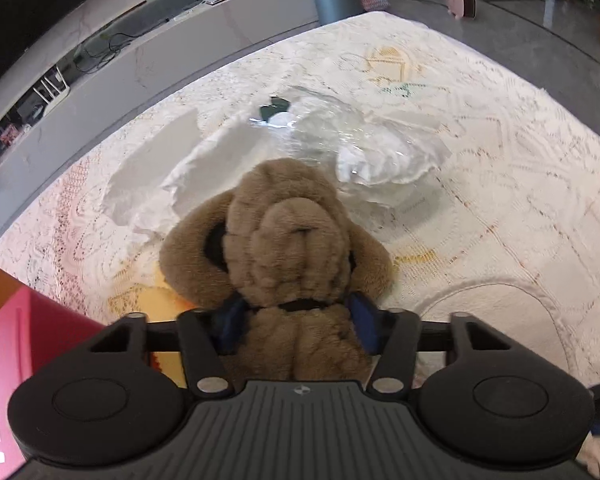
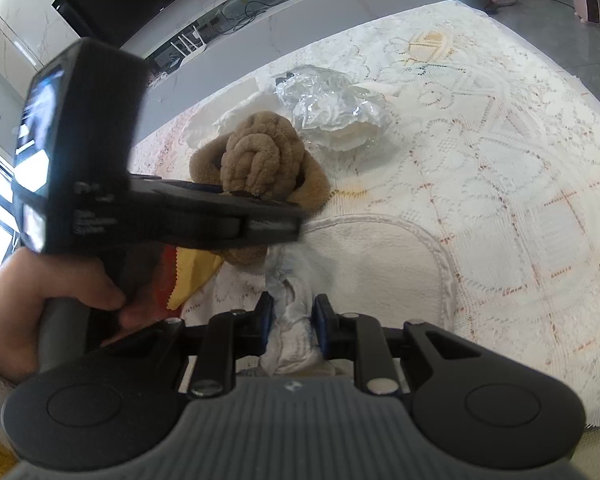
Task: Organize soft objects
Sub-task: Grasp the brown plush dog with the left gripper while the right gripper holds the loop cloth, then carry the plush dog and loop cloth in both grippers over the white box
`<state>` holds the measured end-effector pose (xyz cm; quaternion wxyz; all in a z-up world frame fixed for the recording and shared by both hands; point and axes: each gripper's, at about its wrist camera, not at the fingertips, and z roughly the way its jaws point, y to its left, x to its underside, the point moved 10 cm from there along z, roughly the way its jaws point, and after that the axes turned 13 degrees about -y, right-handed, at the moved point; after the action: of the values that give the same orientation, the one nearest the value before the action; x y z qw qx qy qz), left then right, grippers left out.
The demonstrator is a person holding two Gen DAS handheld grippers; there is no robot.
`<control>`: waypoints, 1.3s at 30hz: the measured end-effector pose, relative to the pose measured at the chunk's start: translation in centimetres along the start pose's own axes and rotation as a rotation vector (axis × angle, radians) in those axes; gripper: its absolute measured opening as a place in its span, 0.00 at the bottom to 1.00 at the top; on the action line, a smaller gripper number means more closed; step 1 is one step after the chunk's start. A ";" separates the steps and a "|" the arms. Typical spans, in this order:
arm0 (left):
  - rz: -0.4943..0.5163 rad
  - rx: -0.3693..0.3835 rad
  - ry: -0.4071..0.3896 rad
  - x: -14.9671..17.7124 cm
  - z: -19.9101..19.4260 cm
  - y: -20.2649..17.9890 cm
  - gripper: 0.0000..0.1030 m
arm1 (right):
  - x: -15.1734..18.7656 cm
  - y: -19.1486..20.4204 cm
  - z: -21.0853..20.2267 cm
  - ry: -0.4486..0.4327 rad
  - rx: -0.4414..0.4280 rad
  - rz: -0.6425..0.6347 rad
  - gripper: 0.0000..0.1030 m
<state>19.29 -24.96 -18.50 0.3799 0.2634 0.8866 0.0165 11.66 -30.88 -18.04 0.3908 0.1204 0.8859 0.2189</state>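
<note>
Risk: brown knotted plush [image 1: 288, 236] slips, left gripper [image 1: 296, 320] jaws only straddling its lower end on lace-covered table [image 1: 520, 184], grip unconfirmed. Right gripper [image 2: 292, 320], just right of plush, clenched on white cloth [image 2: 294, 320]; tugging could drag plush, white towel [image 2: 380, 264].

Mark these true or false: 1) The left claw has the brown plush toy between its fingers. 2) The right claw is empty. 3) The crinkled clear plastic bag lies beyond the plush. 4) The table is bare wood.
1) True: the brown plush toy sits between the left claw's fingers.
2) False: the right claw is shut on a white cloth.
3) True: the clear plastic bag lies beyond the plush.
4) False: a white lace cloth covers it.
</note>
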 end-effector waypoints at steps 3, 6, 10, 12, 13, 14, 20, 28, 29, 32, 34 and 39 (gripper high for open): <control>-0.034 0.016 0.000 -0.2 -0.7 0.8 0.50 | 0.1 0.0 0.0 0.000 0.000 -0.001 0.19; -0.004 0.031 -0.034 -0.7 -2.2 0.7 0.49 | 0.1 0.0 0.0 -0.001 -0.001 -0.001 0.19; -0.020 0.069 -0.100 -1.8 -4.5 0.6 0.48 | -0.2 -0.3 -0.4 -0.018 -0.006 0.012 0.19; -0.036 0.094 -0.120 -2.0 -5.7 0.4 0.49 | -0.4 -0.2 -0.7 -0.034 -0.011 0.017 0.19; -0.047 0.105 -0.132 -2.1 -6.3 0.4 0.49 | -0.5 -0.2 -0.9 -0.042 -0.017 0.020 0.19; -0.058 0.119 -0.146 -2.1 -6.9 0.4 0.48 | -0.6 -0.2 -1.0 -0.048 -0.020 0.025 0.19; -0.014 0.201 -0.243 -2.0 -10.6 0.3 0.49 | -1.0 -0.8 -1.4 -0.058 -0.034 0.063 0.19; -0.176 0.358 -0.244 -0.8 -13.1 2.2 0.49 | -1.0 -0.7 -1.5 -0.060 -0.024 0.053 0.20; -0.192 0.370 -0.249 -0.7 -13.3 2.5 0.49 | -1.1 -0.7 -1.6 -0.062 -0.025 0.059 0.20; -0.220 0.381 -0.295 -0.8 -13.9 3.3 0.49 | -1.3 -0.7 -1.8 -0.068 -0.037 0.072 0.20; -0.232 0.390 -0.313 -0.8 -14.3 3.8 0.49 | -1.4 -0.6 -1.9 -0.070 -0.042 0.079 0.20; -0.290 0.416 -0.344 -0.8 -15.1 5.1 0.49 | -1.8 -0.1 -2.3 -0.086 -0.055 0.086 0.20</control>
<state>11.75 -18.34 -6.09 0.4606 0.2052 0.8220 -0.2645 11.18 -32.31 -15.57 0.4222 0.1567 0.8559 0.2543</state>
